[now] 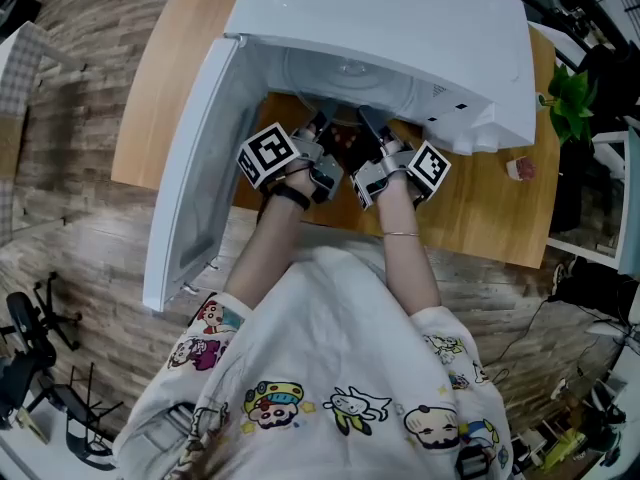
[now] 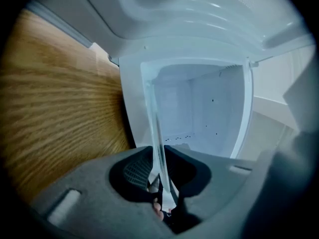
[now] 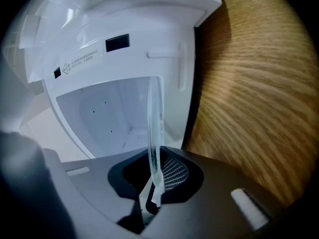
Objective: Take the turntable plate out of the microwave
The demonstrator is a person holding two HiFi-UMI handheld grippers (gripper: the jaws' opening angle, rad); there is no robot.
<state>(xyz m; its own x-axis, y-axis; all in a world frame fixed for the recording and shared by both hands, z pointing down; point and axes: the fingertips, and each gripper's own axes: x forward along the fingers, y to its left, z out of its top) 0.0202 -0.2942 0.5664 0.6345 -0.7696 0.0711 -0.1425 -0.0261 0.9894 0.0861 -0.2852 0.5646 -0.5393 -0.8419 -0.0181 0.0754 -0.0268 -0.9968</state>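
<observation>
The right gripper point(image 3: 155, 169) has its jaws narrow, clamped on the rim of the glass turntable plate point(image 3: 155, 116). The left gripper point(image 2: 160, 159) has its jaws slightly apart around the same rim, and the pads appear not to press. The plate lies at the cavity mouth of the white microwave point(image 1: 400, 28), whose door point(image 1: 195, 178) stands open. The microwave rests on a wooden table point(image 1: 175, 88).

Recommended: seat the left jaws firmly, keep both grippers level and draw straight out, because smooth glass may slip.

A label point(image 3: 82, 59) on the front frame carries print too small to read. No brand is visible.

Wooden table point(image 1: 180, 88) bearing white microwave point(image 1: 400, 28)
</observation>
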